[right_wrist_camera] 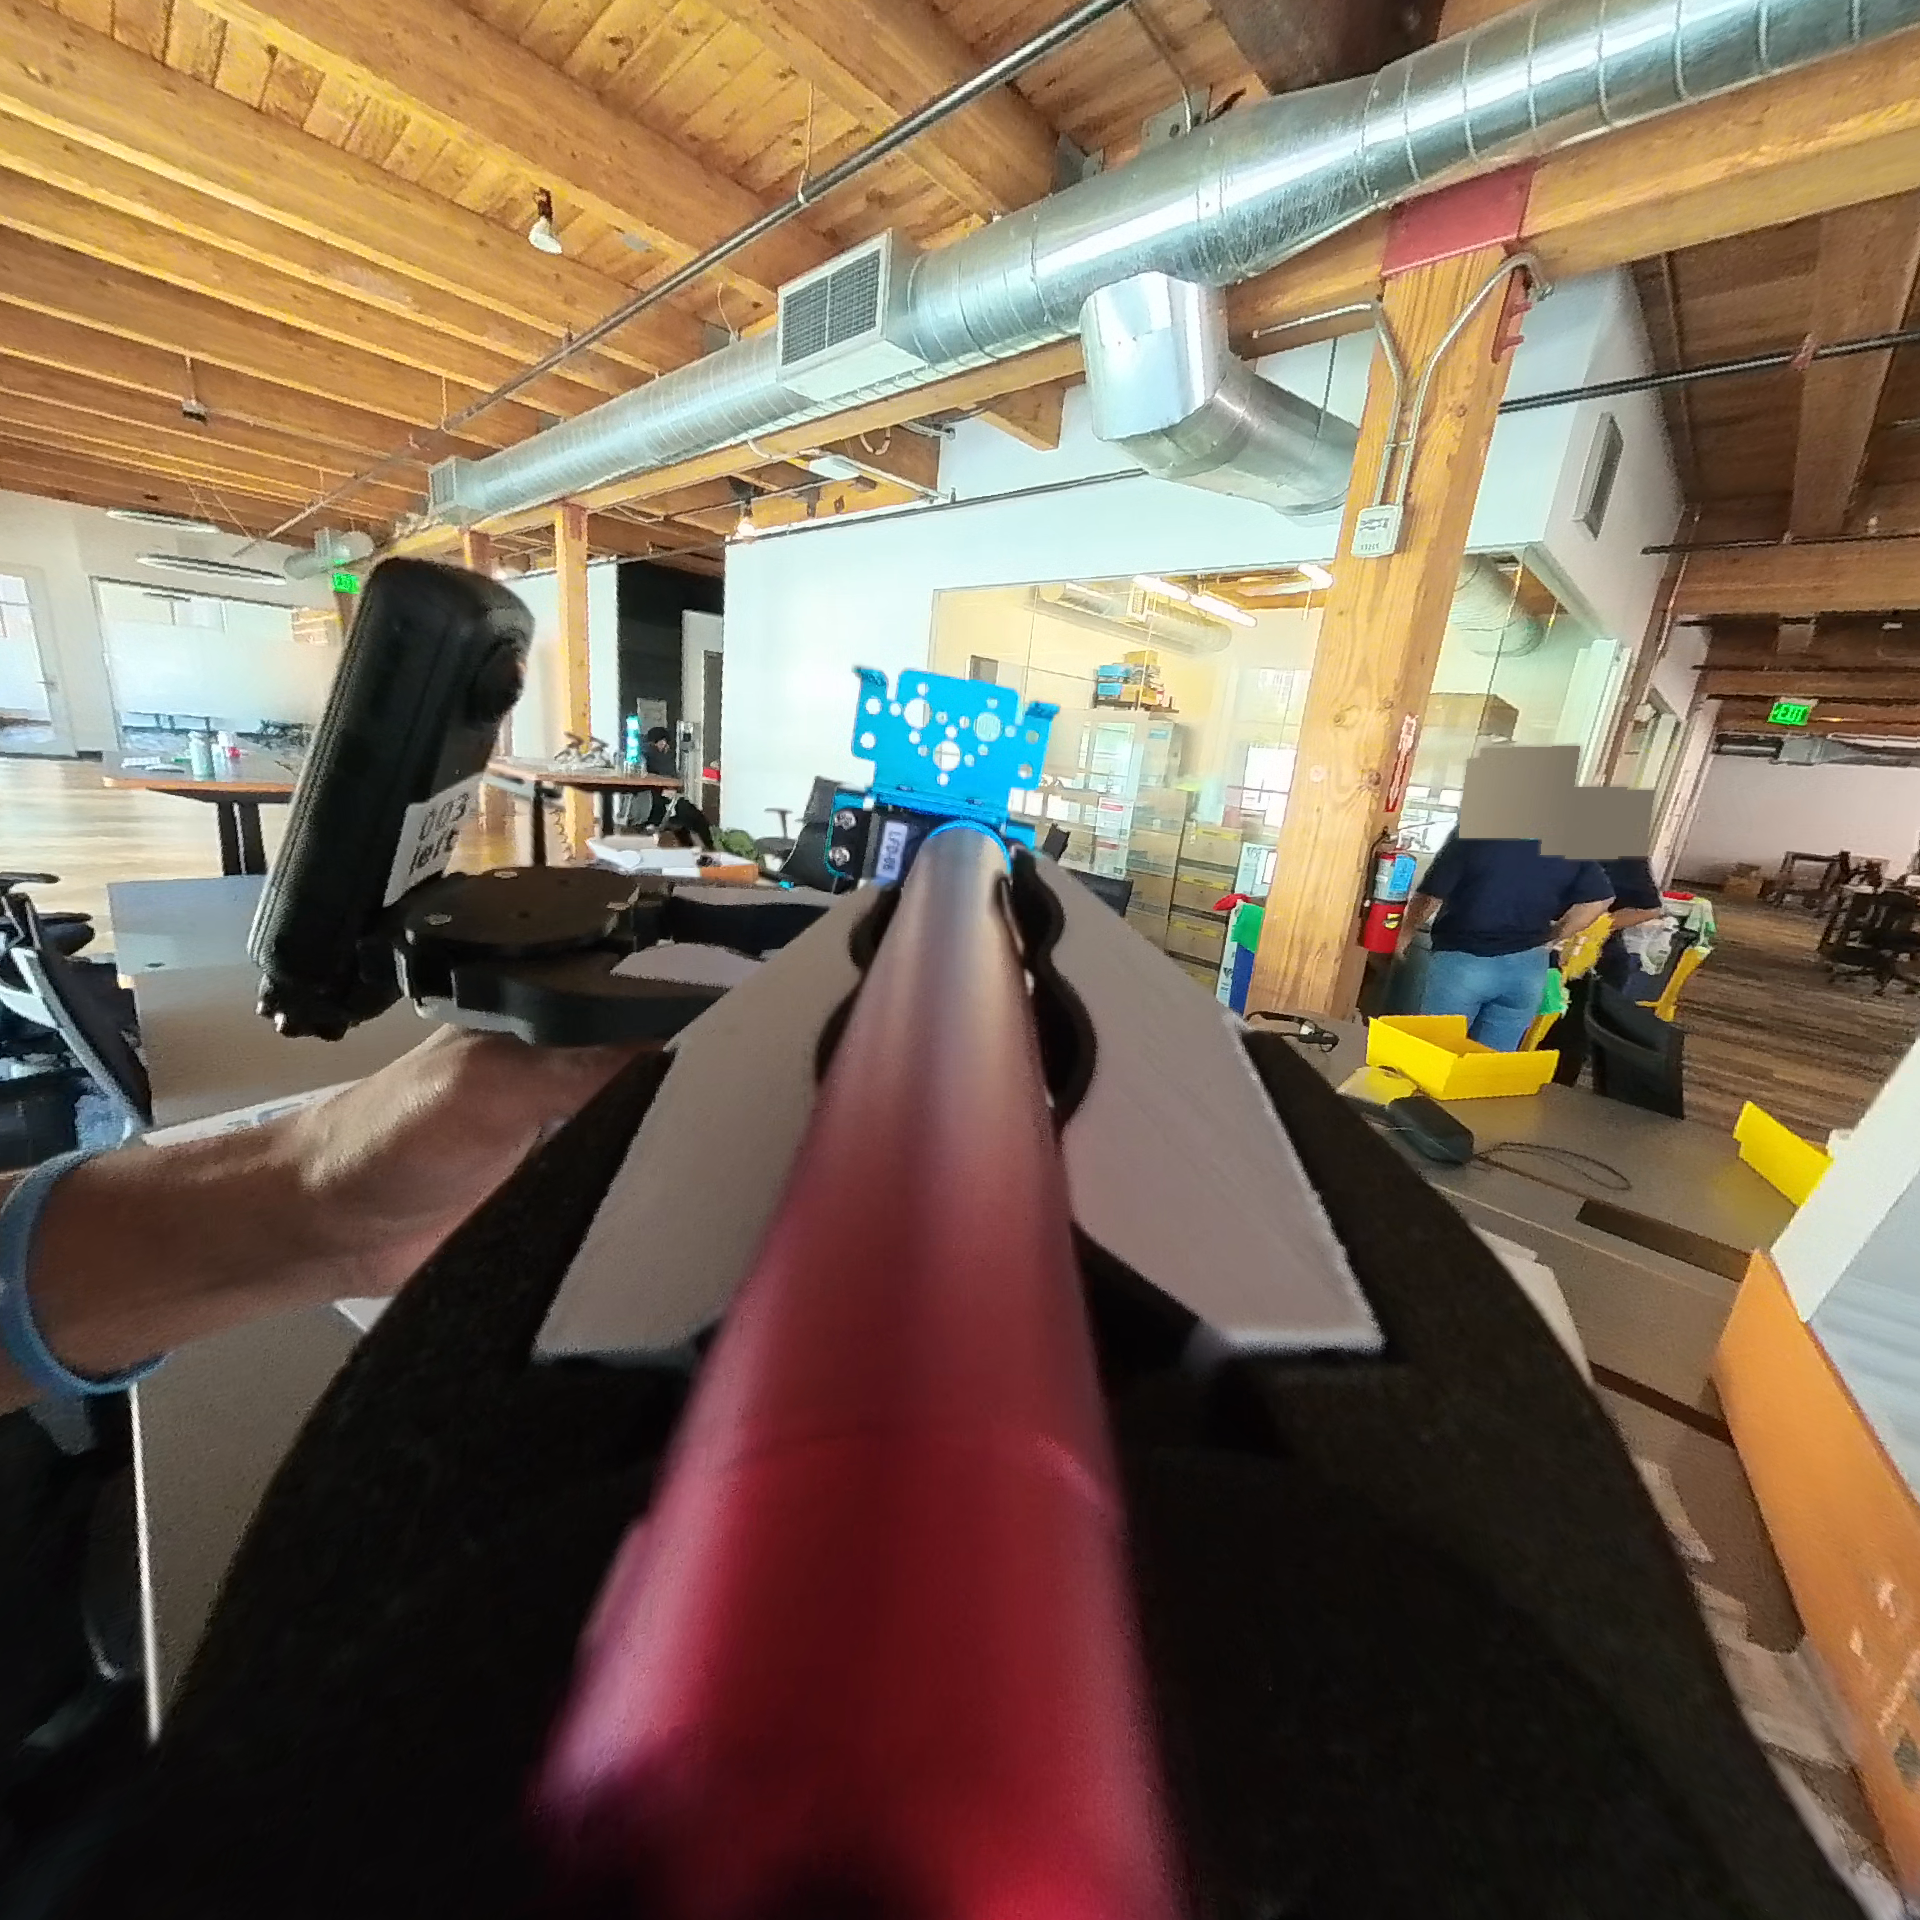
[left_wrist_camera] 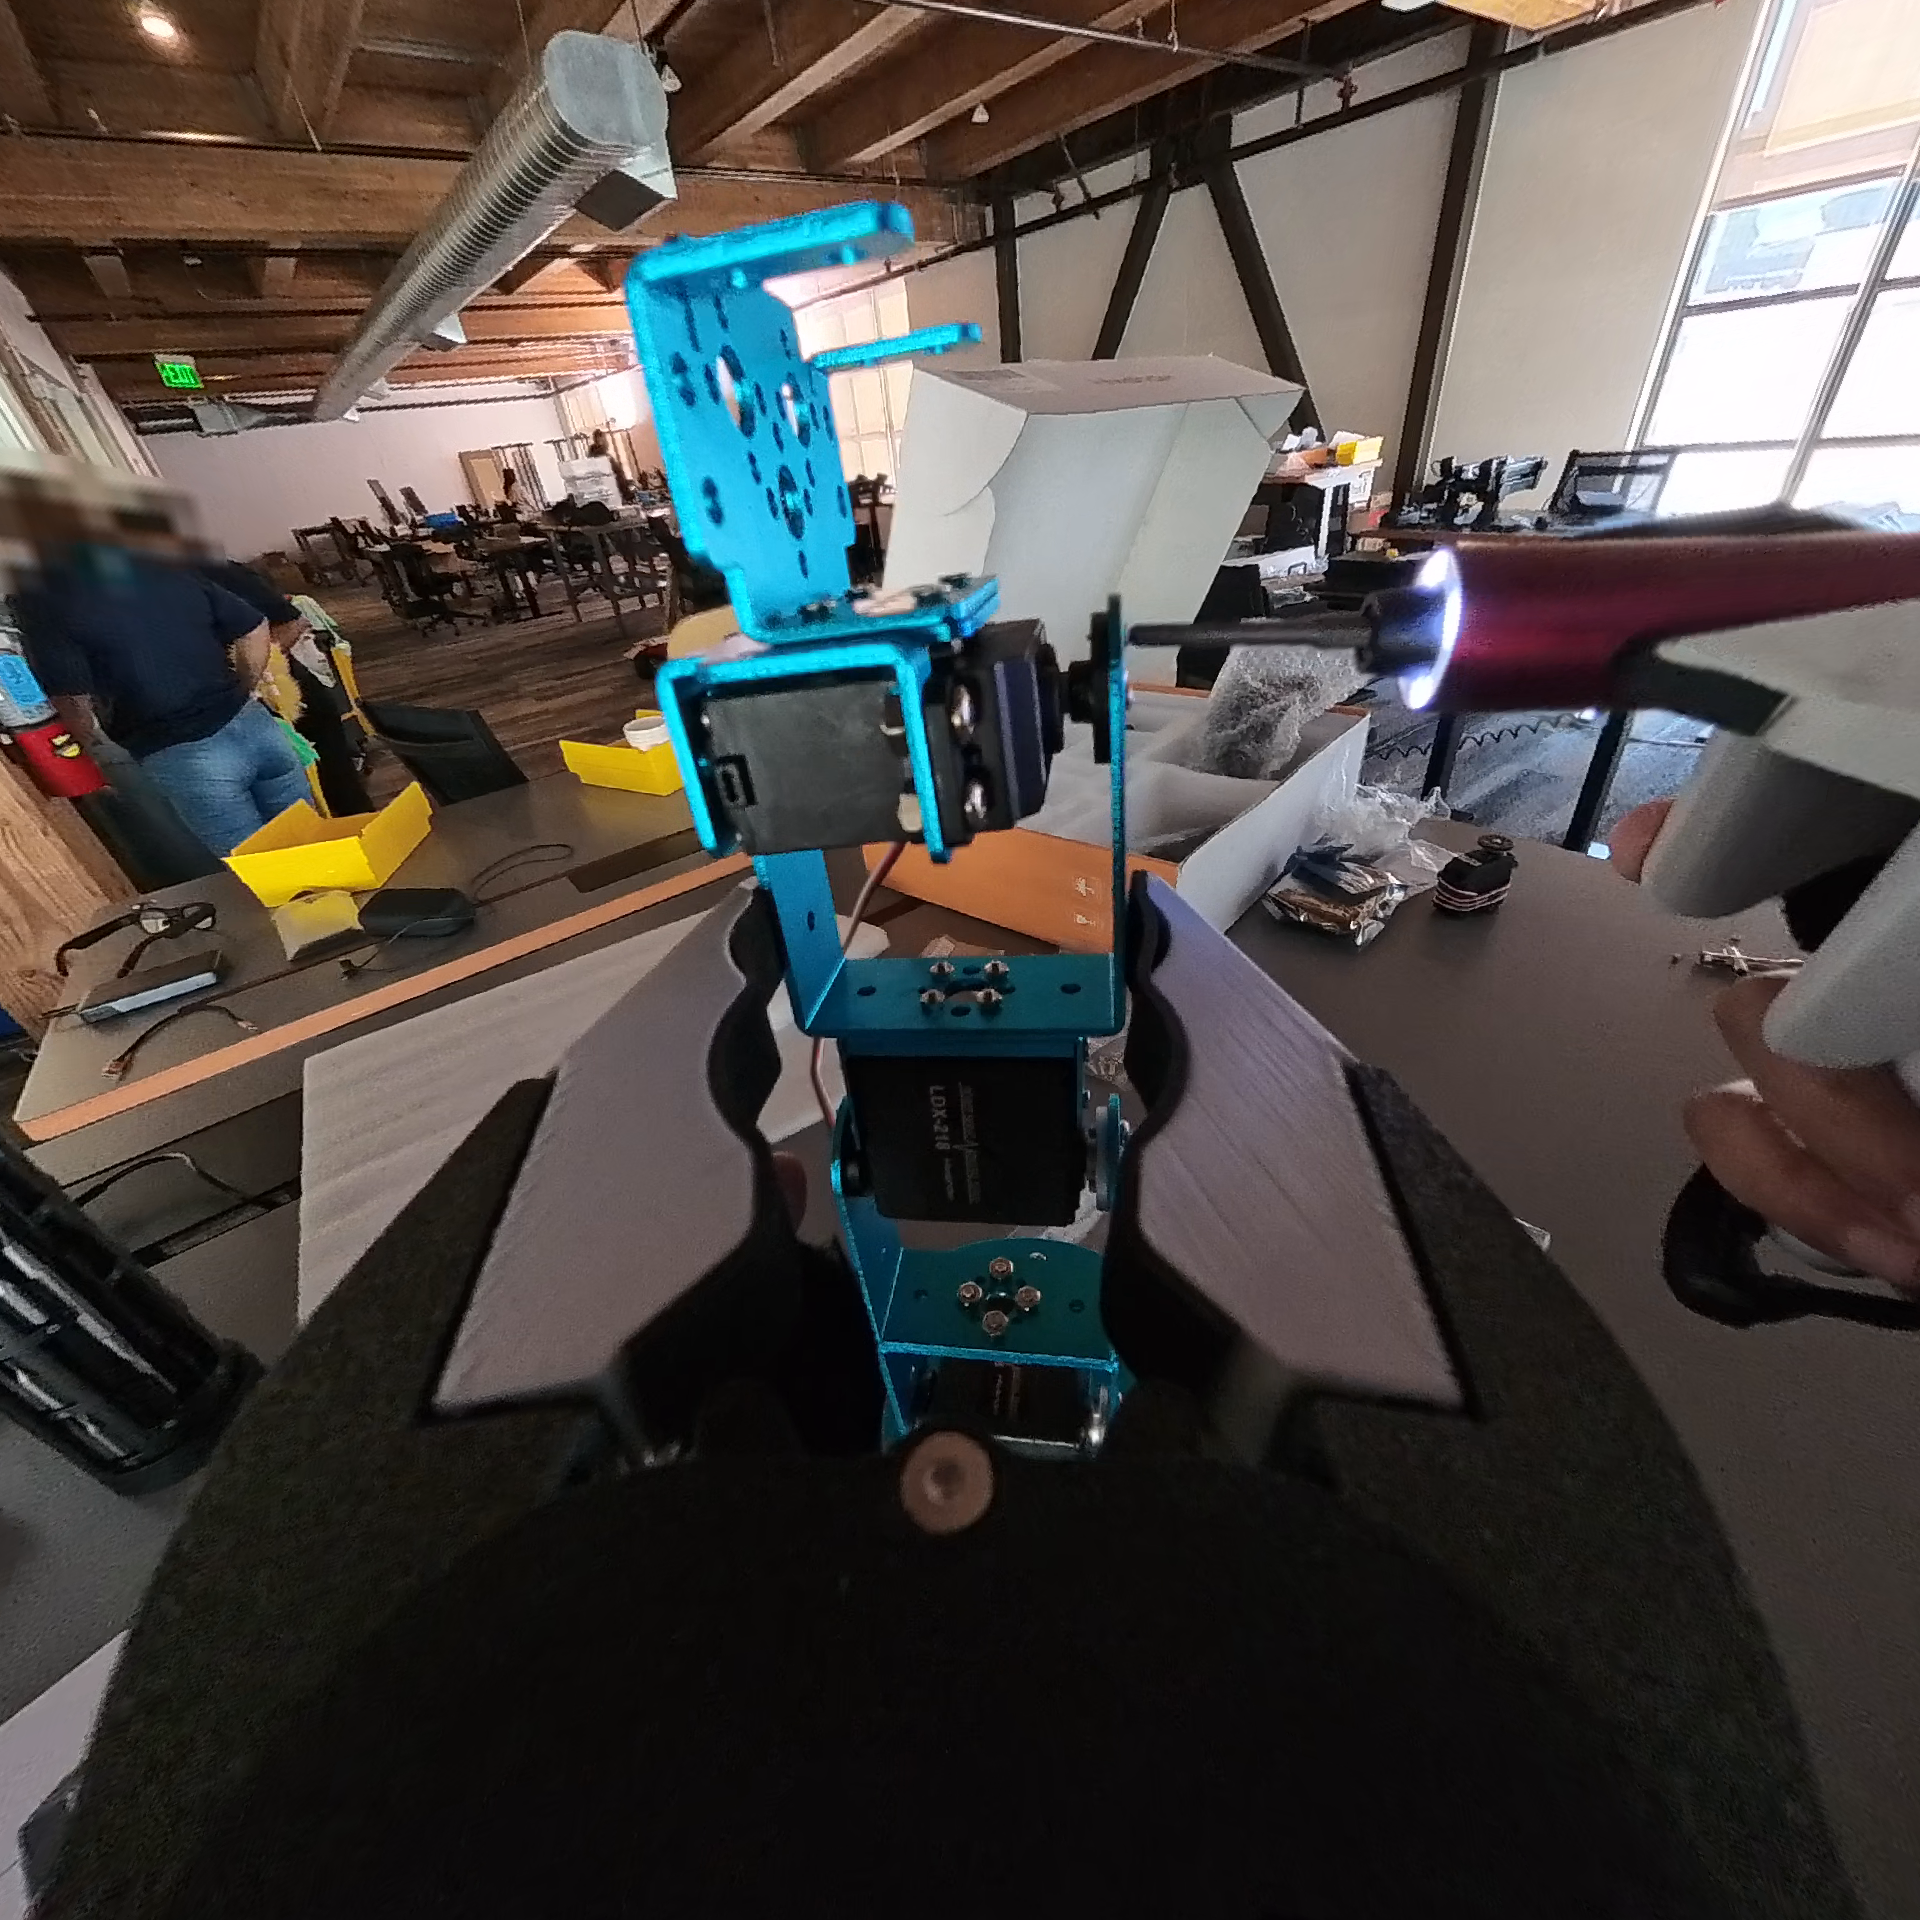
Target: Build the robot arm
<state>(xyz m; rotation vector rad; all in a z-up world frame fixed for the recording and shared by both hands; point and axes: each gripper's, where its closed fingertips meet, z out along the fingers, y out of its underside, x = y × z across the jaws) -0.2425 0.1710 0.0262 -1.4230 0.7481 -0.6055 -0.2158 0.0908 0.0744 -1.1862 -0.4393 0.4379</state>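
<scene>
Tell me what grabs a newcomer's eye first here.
The blue bracket assembly with black servos, standing upright in the left gripper at centre. From the right, a red electric screwdriver, light glowing, held in the right gripper, points its bit at the bracket's side.

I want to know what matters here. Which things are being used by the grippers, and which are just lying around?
In use:
left gripper, shut on the blue servo bracket assembly
right gripper, shut on the red electric screwdriver, bit at the bracket

Lying about:
yellow bins
loose servo
white box
glasses
</scene>
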